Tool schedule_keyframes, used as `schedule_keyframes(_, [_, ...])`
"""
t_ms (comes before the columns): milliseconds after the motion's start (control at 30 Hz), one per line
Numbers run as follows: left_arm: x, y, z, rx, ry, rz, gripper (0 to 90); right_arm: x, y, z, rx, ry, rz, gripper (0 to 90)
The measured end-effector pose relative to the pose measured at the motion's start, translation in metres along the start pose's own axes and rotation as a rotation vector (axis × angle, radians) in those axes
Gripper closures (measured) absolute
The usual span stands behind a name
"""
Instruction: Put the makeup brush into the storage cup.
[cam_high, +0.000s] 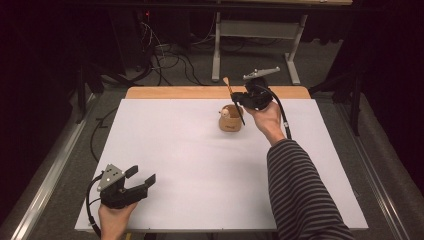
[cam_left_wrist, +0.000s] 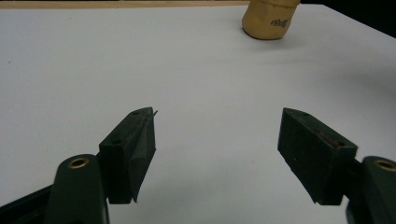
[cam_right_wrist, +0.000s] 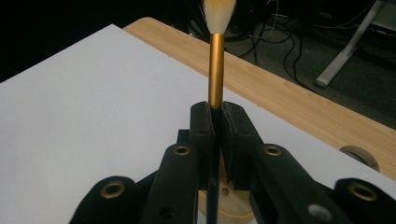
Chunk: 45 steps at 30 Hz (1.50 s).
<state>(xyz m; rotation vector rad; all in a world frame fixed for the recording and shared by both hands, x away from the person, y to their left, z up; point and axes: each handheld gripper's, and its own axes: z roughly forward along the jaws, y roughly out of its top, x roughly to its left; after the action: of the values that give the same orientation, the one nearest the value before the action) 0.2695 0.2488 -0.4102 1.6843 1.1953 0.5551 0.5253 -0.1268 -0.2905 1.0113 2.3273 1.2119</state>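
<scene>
Right gripper (cam_high: 239, 98) clamps a brush (cam_right_wrist: 216, 70) directly above the wooden holder (cam_high: 230, 121); left gripper (cam_high: 142, 178), jaws spread, rests well apart from it.

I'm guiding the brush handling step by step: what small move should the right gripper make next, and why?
Probably lower the brush straight down into the wooden holder. The right gripper is shut on its dark handle, bristles up, and the handle's lower end already sits at the holder's mouth. The left gripper waits open, far off.
</scene>
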Motion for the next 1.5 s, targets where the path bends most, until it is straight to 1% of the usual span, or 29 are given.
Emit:
schedule_keyframes(33, [0.000,-0.001,-0.001,-0.001,0.003,-0.001,28.4,-0.002,0.002,0.002,-0.006,0.000,0.012,85.6])
schedule_keyframes(133, [0.000,-0.001,-0.002,-0.003,0.005,-0.003,28.4,-0.003,0.005,0.003,-0.014,0.001,0.024,85.6])
schedule_keyframes(167, [0.000,-0.001,-0.003,-0.005,0.006,-0.003,28.4,-0.004,0.006,0.004,-0.028,0.001,0.020,85.6])
schedule_keyframes(333, [0.000,-0.002,-0.005,-0.008,0.009,-0.006,28.4,-0.004,0.012,0.005,-0.052,-0.007,0.012,85.6])
schedule_keyframes(433, [0.000,-0.002,-0.005,-0.007,0.010,-0.004,28.4,-0.005,0.016,0.006,-0.063,-0.010,0.015,85.6])
schedule_keyframes(467, [0.000,-0.002,-0.005,-0.006,0.009,-0.005,28.4,-0.005,0.018,0.007,-0.078,-0.016,0.011,85.6])
schedule_keyframes(533, [0.000,-0.002,-0.005,-0.006,0.010,-0.006,28.4,-0.006,0.019,0.008,-0.085,-0.017,0.009,85.6])
schedule_keyframes(567, [0.000,-0.002,-0.006,-0.006,0.010,-0.006,28.4,-0.006,0.020,0.009,-0.089,-0.018,0.016,85.6])
schedule_keyframes(667, [0.001,-0.002,-0.005,-0.006,0.010,-0.009,28.4,-0.007,0.021,0.013,-0.084,-0.029,0.007,85.6])
schedule_keyframes(700, [0.001,-0.002,-0.005,-0.006,0.010,-0.009,28.4,-0.007,0.021,0.014,-0.090,-0.027,0.007,85.6])
schedule_keyframes(933, [0.000,-0.002,-0.006,-0.007,0.009,-0.010,28.4,-0.006,0.018,0.024,-0.086,-0.030,-0.005,85.6])
schedule_keyframes(967, [0.000,-0.002,-0.006,-0.007,0.009,-0.008,28.4,-0.005,0.017,0.027,-0.085,-0.040,-0.011,85.6])
schedule_keyframes(1200, [0.000,-0.002,-0.006,-0.010,0.009,-0.013,28.4,-0.005,0.014,0.036,-0.077,-0.046,-0.015,85.5])
schedule_keyframes(1233, [0.000,-0.002,-0.007,-0.012,0.008,-0.015,28.4,-0.005,0.014,0.038,-0.074,-0.051,-0.025,85.5])
schedule_keyframes(1300, [-0.001,-0.003,-0.007,-0.012,0.008,-0.014,28.4,-0.005,0.013,0.039,-0.073,-0.052,-0.029,85.5])
schedule_keyframes(1367, [0.000,-0.003,-0.008,-0.011,0.008,-0.012,28.4,-0.006,0.010,0.043,-0.062,-0.052,-0.022,85.5])
schedule_keyframes(1500, [0.000,-0.003,-0.008,-0.011,0.008,-0.012,28.4,-0.008,0.007,0.046,-0.063,-0.052,-0.014,85.4])
